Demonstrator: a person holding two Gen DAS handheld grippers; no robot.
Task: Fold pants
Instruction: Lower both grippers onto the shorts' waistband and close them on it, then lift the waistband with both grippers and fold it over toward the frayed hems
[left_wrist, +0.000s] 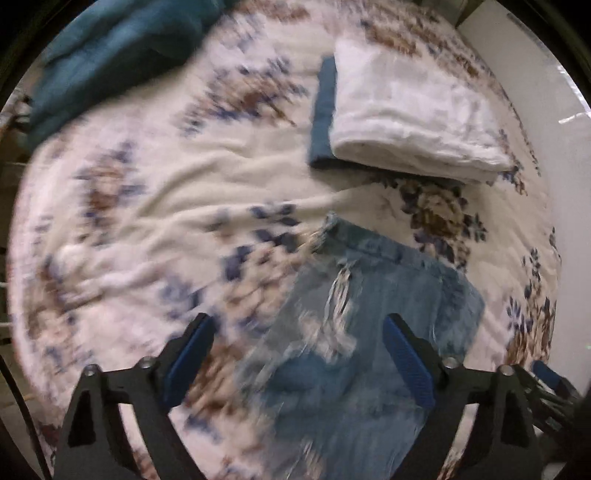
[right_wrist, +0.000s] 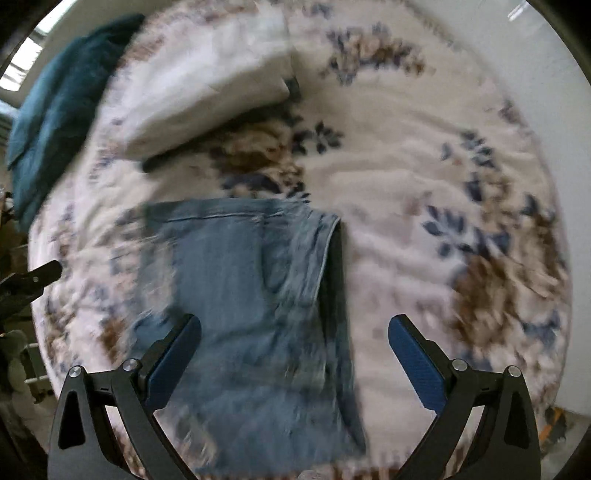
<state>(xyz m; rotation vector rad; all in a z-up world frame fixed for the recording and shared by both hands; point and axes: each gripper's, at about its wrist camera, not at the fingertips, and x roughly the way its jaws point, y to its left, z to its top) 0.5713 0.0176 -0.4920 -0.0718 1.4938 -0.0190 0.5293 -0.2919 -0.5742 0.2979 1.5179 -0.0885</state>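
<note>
Motion blur smears both views, so seams are hard to read. The pants (right_wrist: 243, 295), faded blue denim apparently folded, lie on the floral bed (right_wrist: 406, 177) at lower centre, frayed rips showing. The left gripper (left_wrist: 297, 343) and right gripper (right_wrist: 293, 343) hover spread wide, holding nothing.

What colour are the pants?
Faded light blue denim pants with frayed white rips, which show best in the left wrist view.
</note>
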